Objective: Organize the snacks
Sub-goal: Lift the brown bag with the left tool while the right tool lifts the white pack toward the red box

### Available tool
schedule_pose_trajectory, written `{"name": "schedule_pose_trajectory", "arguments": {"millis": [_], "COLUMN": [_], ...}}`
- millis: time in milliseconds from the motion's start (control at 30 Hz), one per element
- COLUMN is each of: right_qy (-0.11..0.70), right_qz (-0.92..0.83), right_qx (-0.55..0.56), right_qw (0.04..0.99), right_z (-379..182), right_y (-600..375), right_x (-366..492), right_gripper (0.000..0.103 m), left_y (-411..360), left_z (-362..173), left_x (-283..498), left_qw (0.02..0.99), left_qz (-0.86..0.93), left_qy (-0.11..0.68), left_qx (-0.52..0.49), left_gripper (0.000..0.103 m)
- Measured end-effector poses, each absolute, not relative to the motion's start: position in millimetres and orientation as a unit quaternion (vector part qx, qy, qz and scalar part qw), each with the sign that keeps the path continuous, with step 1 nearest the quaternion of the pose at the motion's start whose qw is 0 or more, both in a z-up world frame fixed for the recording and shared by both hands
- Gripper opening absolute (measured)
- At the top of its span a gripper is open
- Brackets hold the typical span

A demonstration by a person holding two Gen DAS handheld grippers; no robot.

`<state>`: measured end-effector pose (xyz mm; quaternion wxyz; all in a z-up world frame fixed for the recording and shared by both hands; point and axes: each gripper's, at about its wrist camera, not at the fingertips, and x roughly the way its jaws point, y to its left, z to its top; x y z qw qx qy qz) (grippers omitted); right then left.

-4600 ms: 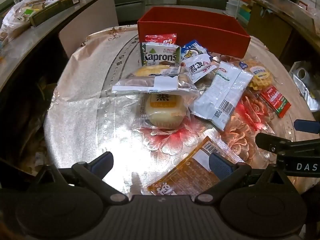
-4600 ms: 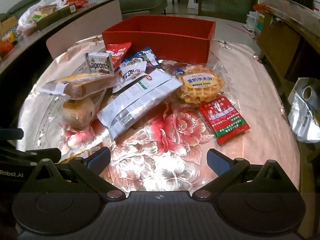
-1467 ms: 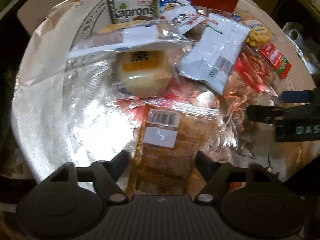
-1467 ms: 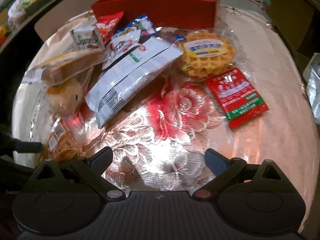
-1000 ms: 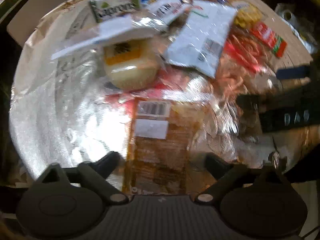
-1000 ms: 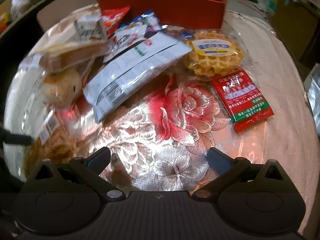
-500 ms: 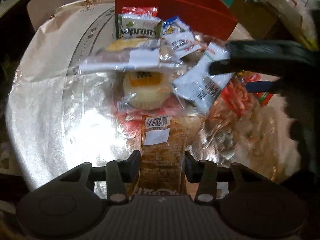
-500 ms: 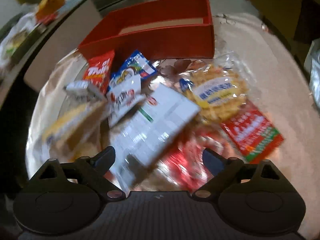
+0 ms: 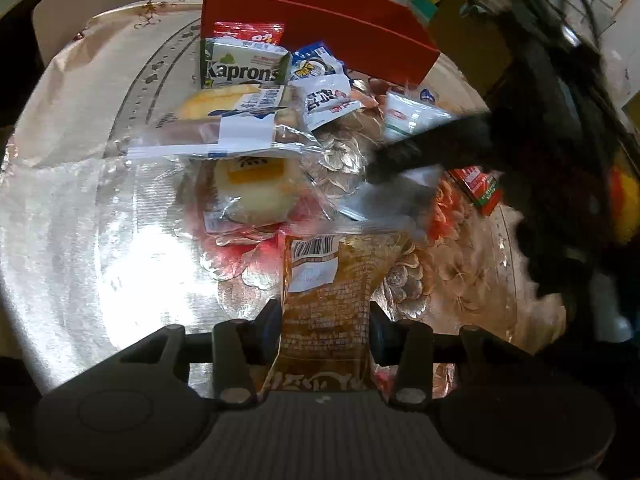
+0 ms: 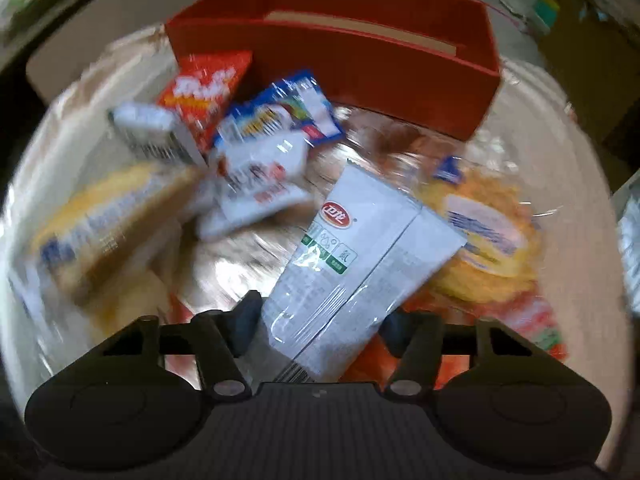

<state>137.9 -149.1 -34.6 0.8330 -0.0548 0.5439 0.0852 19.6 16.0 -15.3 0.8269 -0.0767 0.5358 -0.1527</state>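
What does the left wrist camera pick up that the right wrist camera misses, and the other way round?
Only the left view shows the left gripper clamped on the brown snack packet, plus the round yellow bun. Only the right view shows the right gripper closing on the white pouch, and the waffle pack. Both show the red box and the blue-and-white sachet.

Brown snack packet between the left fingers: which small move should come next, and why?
Probably lift the brown snack packet and carry it toward the red box. The left gripper is already shut on it, and the box stands open behind the snack pile.
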Motion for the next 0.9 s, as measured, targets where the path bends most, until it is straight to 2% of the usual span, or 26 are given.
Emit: {"name": "schedule_pose_trajectory", "arguments": {"millis": [200, 333, 400, 500, 533, 600, 633, 667, 700, 767, 833, 867, 900], "right_qy": [0.562, 0.567, 0.557, 0.548, 0.546, 0.543, 0.542, 0.539, 0.536, 0.531, 0.533, 0.537, 0.541], "right_qz": [0.103, 0.124, 0.129, 0.135, 0.137, 0.145, 0.152, 0.154, 0.155, 0.153, 0.148, 0.148, 0.148], "right_qx": [-0.082, -0.039, -0.037, -0.054, -0.059, -0.069, -0.076, -0.086, -0.097, -0.102, -0.090, -0.080, -0.072], "right_qw": [0.817, 0.813, 0.819, 0.824, 0.825, 0.824, 0.823, 0.823, 0.825, 0.827, 0.828, 0.827, 0.825], "right_z": [-29, -39, -41, -42, -43, -45, -47, -47, -48, -46, -44, -42, -42], "right_y": [-192, -210, -209, -206, -205, -202, -199, -197, -196, -200, -207, -212, -215], "right_x": [113, 95, 92, 89, 88, 86, 84, 82, 79, 75, 72, 72, 72], "right_gripper": [0.058, 0.060, 0.062, 0.068, 0.074, 0.082, 0.085, 0.084, 0.083, 0.072, 0.062, 0.057, 0.056], "left_y": [-1, -15, -19, -24, -27, -32, -37, -42, -48, -59, -60, -58, -56], "left_z": [-22, -34, -40, -45, -46, -49, -53, -54, -57, -60, -56, -52, -48], "left_x": [20, 21, 23, 29, 29, 28, 26, 24, 22, 18, 16, 16, 16], "left_qw": [0.822, 0.815, 0.816, 0.825, 0.828, 0.825, 0.825, 0.825, 0.824, 0.826, 0.826, 0.828, 0.828], "left_qz": [-0.160, -0.150, -0.134, -0.119, -0.116, -0.133, -0.141, -0.144, -0.144, -0.132, -0.130, -0.128, -0.122], "left_qy": [0.545, 0.559, 0.563, 0.553, 0.549, 0.548, 0.546, 0.544, 0.542, 0.538, 0.537, 0.536, 0.538], "left_qx": [-0.046, -0.014, -0.002, 0.015, 0.023, 0.029, 0.041, 0.055, 0.074, 0.108, 0.110, 0.104, 0.100], "left_gripper": [0.039, 0.041, 0.053, 0.059, 0.061, 0.085, 0.088, 0.093, 0.092, 0.090, 0.078, 0.056, 0.050]}}
